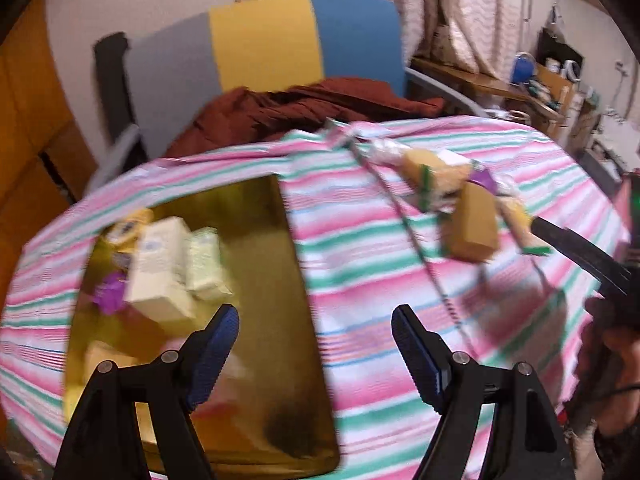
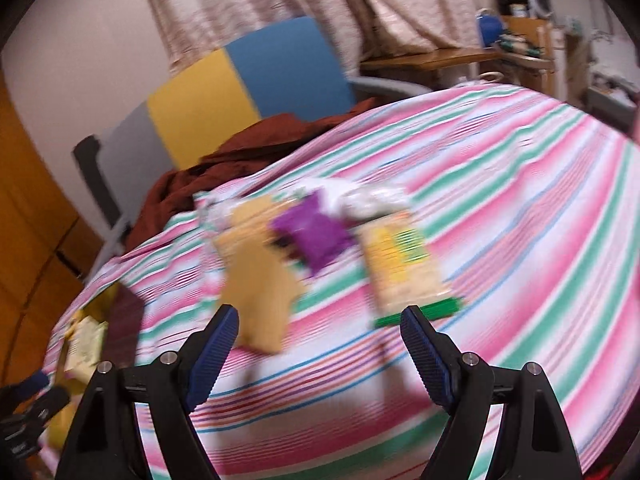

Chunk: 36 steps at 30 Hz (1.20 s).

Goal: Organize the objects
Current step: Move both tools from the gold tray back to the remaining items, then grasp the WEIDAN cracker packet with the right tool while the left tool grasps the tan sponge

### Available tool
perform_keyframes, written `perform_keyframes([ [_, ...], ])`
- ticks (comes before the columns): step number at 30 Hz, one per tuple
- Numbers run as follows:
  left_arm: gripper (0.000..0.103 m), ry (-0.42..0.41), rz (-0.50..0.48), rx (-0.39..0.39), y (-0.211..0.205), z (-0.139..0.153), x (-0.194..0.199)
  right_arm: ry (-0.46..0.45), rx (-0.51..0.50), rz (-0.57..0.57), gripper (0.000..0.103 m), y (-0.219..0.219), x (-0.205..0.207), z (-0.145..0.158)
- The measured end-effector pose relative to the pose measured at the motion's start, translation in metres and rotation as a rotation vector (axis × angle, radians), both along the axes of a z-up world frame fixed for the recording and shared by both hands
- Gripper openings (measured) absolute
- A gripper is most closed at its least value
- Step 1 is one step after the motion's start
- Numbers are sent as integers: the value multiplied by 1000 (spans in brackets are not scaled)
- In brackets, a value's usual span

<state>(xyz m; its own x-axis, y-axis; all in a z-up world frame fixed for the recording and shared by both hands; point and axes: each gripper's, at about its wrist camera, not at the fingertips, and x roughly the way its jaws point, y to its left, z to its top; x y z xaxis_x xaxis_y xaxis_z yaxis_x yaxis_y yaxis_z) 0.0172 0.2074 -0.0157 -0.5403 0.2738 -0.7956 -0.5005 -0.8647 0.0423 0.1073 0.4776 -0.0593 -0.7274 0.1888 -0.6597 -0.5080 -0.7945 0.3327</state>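
With its jaws wide and empty, the right gripper (image 2: 318, 344) lines up on the tan box (image 2: 256, 292); the left gripper (image 1: 316, 344), equally agape and empty, hovers by the tray (image 1: 296, 360).

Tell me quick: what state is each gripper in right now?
Left gripper: open, nothing between its pads, above the gold tray.
Right gripper: open, holding nothing, aimed at the packets on the striped cloth.

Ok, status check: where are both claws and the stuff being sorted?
Left claw open over gold tray. Right claw open, empty, facing the packet pile on the striped cloth. Nothing between.
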Motion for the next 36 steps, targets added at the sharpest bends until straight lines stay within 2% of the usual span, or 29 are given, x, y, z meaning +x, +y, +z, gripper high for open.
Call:
perform_keyframes([
  [2, 80, -34, -50, 17, 13, -6, 5, -20, 16, -38, 86, 15, 3, -4],
  [6, 80, -55, -104, 1, 33, -14, 13, -35, 18, -71, 87, 40, -1, -10],
  [13, 80, -85, -197, -1, 64, -25, 15, -126, 86, -13, 86, 52, -47, -30],
  [15, 80, -97, -216, 22, 70, -27, 13, -163, 80, -18, 81, 55, -51, -41],
  [18, 80, -130, -238, 48, 84, -32, 5, -158, 114, -31, 53, 51, -47, -39],
  [23, 80, -204, -242, 93, 117, -45, -16, -164, 153, -37, 49, 41, -39, -39],
  [29, 80, -155, -266, 71, 158, -53, -31, -133, 139, -79, 49, 41, -29, -42],
  [36, 80, -110, -294, 32, 185, -66, -43, -116, 138, -83, 50, 42, -29, -45],
])
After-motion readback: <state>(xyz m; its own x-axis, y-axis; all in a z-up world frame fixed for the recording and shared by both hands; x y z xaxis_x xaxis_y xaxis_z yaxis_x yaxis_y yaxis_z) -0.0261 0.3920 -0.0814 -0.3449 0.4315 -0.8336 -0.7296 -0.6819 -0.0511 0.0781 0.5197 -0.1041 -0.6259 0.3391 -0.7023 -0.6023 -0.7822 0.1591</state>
